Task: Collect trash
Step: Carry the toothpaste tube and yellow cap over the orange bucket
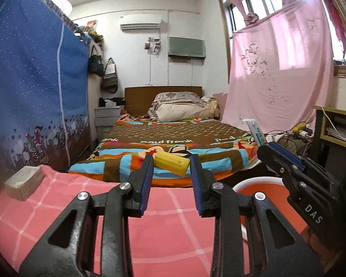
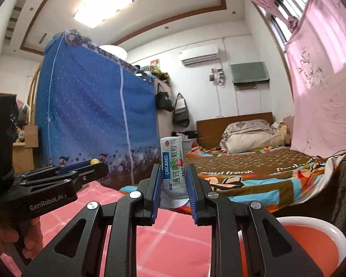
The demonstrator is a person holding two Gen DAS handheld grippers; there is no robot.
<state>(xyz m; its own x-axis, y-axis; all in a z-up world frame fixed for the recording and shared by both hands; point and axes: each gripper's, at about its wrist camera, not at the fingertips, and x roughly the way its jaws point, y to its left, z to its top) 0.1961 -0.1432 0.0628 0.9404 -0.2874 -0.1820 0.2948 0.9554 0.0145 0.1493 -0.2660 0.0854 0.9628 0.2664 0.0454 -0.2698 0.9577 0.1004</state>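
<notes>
My left gripper (image 1: pixel 171 164) is shut on a yellow ribbed tube (image 1: pixel 171 162), held crosswise between the fingertips above the pink checked cloth (image 1: pixel 103 207). My right gripper (image 2: pixel 174 175) is shut on a white and green medicine sachet (image 2: pixel 173 168) that stands upright between the pads. The right gripper also shows in the left wrist view (image 1: pixel 265 149) at the right, with the sachet (image 1: pixel 256 131) sticking up. The left gripper shows in the right wrist view (image 2: pixel 99 167) at the left. A white-rimmed orange bin (image 1: pixel 263 187) sits low at the right, under the right gripper; it also shows in the right wrist view (image 2: pixel 316 235).
A cardboard box (image 1: pixel 24 181) lies on the cloth at the left. A bed (image 1: pixel 173 138) with a colourful cover lies ahead. A blue fabric wardrobe (image 1: pixel 34 92) stands at the left. A pink sheet (image 1: pixel 276 73) hangs at the right, with a desk (image 1: pixel 334 127) and cables beside it.
</notes>
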